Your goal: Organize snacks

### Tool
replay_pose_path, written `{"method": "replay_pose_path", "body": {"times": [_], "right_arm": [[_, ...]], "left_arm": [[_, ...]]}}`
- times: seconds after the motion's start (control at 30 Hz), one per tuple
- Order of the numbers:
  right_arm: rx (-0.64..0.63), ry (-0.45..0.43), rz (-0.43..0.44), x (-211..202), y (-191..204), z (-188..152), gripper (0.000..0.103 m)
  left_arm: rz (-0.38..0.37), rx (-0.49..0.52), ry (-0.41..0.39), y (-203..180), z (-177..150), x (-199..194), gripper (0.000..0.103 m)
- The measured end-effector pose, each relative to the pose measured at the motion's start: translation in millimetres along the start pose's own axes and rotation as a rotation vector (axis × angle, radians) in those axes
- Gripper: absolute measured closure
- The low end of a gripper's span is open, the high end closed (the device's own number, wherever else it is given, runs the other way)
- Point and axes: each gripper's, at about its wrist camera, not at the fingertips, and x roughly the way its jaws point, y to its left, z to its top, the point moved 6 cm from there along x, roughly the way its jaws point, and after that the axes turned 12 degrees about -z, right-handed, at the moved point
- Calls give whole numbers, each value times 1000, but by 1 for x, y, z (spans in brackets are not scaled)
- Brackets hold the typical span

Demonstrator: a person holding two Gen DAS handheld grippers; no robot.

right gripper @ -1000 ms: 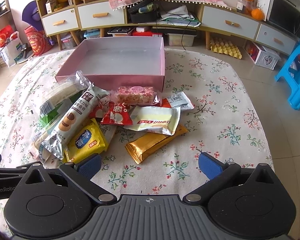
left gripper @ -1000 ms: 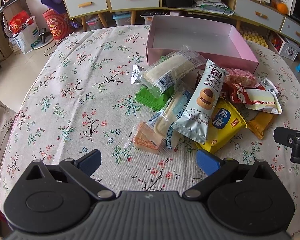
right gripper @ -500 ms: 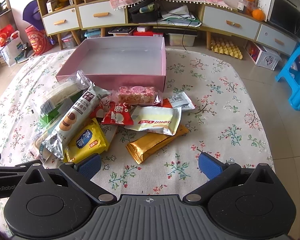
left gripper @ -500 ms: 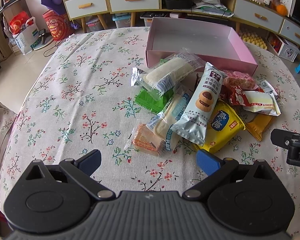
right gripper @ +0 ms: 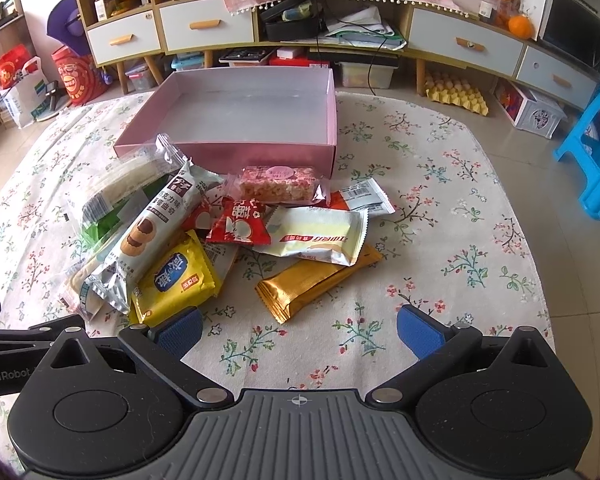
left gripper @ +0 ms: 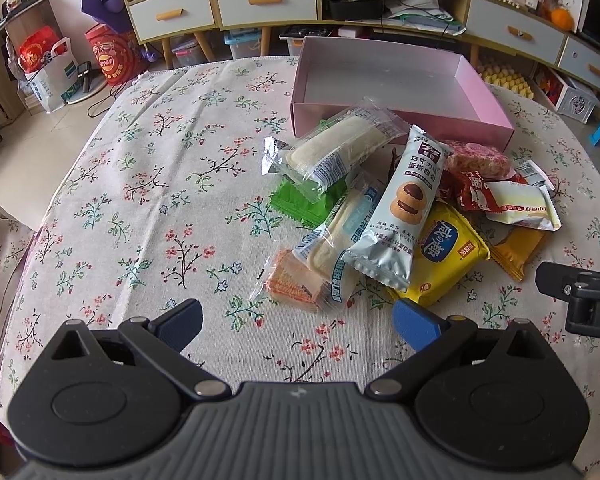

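Since a second ago my left gripper [left gripper: 296, 322] has slid a touch forward and left, so the snack heap sits slightly lower and further right in its view; my right gripper [right gripper: 298, 326] has barely shifted. Both have their blue-padded fingers spread wide and hold nothing, hovering above the floral-cloth desk [left gripper: 148, 184] just short of the heap. The shallow pink cardboard box [right gripper: 236, 148] stands beyond the snacks with nothing in it. Leaning on its near wall is a clear-wrapped white cake bar [left gripper: 332, 152], lying over a green packet [left gripper: 300, 202]. A pale blue cookie packet with chocolate tarts pictured [left gripper: 404, 212] lies across a yellow packet with a blue oval label [right gripper: 180, 276]. Right of those lie a small red packet [right gripper: 240, 224], a cream-and-white wrapper [right gripper: 320, 236] and a gold foil bar [right gripper: 316, 280]. A pink puffed-rice bar [right gripper: 278, 184] lies just in front of the box wall.
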Motion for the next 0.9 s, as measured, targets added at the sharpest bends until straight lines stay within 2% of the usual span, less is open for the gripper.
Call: {"method": "replay_pose_path", "body": {"times": [0.9], "right_arm": [[-12,18,14,2,4,-1,0]], "left_arm": [[-2,3,-8,-1,1,-2,1]]}}
